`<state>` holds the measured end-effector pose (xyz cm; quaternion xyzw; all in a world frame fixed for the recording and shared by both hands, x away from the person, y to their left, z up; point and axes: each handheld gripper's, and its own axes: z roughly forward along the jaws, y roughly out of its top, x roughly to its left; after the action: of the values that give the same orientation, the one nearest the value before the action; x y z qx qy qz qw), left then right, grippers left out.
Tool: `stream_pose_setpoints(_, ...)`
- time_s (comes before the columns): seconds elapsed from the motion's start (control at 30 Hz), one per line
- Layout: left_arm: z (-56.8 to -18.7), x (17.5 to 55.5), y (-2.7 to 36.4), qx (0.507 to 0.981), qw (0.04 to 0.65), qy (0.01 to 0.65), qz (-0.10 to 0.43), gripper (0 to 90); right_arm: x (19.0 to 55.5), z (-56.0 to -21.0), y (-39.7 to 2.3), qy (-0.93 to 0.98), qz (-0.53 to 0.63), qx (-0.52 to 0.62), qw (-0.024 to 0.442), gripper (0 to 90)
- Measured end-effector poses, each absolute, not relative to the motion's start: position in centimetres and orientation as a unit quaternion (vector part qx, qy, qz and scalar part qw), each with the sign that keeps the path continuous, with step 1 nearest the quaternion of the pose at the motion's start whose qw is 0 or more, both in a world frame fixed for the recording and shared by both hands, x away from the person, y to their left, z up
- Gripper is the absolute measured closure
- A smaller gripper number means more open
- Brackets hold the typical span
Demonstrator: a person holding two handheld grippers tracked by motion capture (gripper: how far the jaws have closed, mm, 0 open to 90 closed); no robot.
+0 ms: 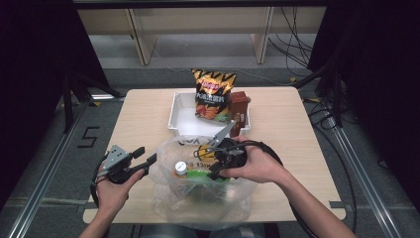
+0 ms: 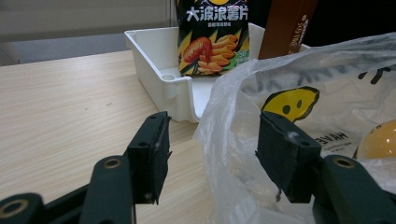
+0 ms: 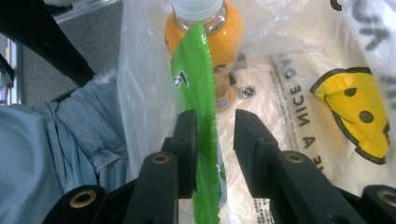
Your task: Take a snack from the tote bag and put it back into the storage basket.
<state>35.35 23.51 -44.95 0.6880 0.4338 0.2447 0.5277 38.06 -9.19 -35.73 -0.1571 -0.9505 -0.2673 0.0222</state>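
Observation:
A clear plastic bag [image 1: 168,198] printed with a yellow smiley lies at the table's front edge. Inside it are an orange drink bottle [image 1: 180,169] with a white cap and a green packet [image 1: 198,174]. My right gripper [image 1: 216,173] reaches down into the bag's mouth. In the right gripper view the green packet [image 3: 198,84] stands edge-on between the jaws of that gripper [image 3: 215,140], against one pad, with a gap to the other pad. The bottle [image 3: 229,28] lies just beyond. My left gripper [image 1: 147,154] is open at the bag's left side, and the bag's rim [image 2: 243,102] sits between its jaws [image 2: 212,149].
A white tray [image 1: 174,114] stands at mid-table behind the bag, holding a black-and-yellow chip bag [image 1: 214,94] and a brown carton [image 1: 240,106] upright. Bare wood lies left and right of the tray. The person's jeans [image 3: 56,140] show below the table edge.

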Motion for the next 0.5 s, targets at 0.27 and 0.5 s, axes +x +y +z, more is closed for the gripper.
stream_pose_setpoints(0.27, -45.0, 35.3, 23.6, 0.688, 0.527, 0.434, 0.245, 43.7, 38.1, -35.6, -7.9, -0.965, -0.219, -0.143, 0.029, 70.2)
stream_pose_setpoints(0.5, -45.0, 35.4, 23.6, 0.689, 0.527, 0.434, 0.244, 43.7, 38.0, -35.6, -7.1, -0.972, -0.185, -0.144, 0.029, 80.3)
